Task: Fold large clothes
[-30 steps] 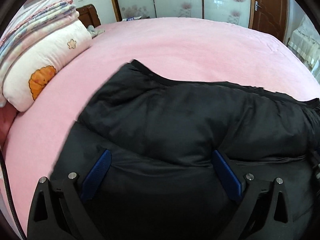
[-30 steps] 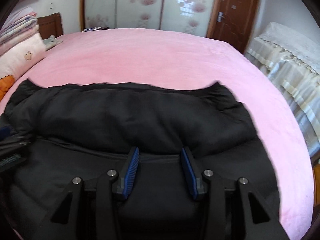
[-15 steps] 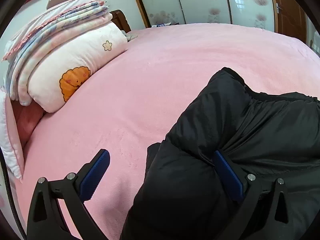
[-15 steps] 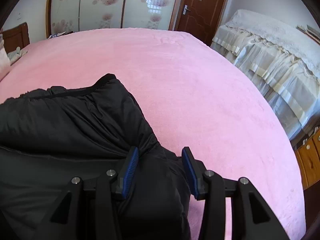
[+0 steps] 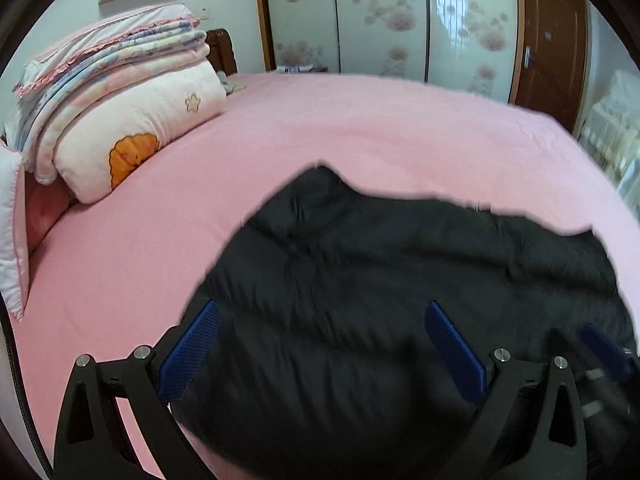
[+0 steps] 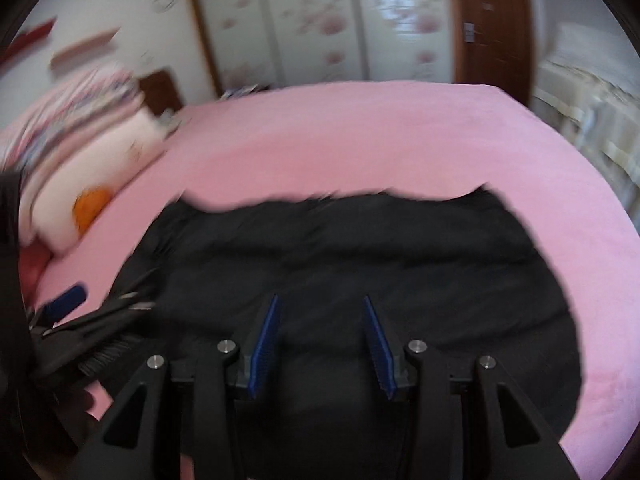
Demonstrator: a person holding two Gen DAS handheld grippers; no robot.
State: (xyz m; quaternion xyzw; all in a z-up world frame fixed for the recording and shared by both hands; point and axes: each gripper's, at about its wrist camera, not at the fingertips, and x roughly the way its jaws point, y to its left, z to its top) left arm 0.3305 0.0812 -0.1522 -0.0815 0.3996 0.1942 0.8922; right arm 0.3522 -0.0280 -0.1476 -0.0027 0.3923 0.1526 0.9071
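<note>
Black puffy jacket (image 5: pixel 400 300) bunched on pink bed (image 5: pixel 360 128) (blurry) — left gripper (image 5: pixel 324 344) and right gripper (image 6: pixel 320 328) jaws spread, empty; only the left view shows the folded quilts (image 5: pixel 112 80) sharply.

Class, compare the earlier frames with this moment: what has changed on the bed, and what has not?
Both views have swung back to centre over the black jacket. The left gripper remains wide open, the right gripper partly open; neither holds cloth. Jacket, pink bed and pillow stay put.
</note>
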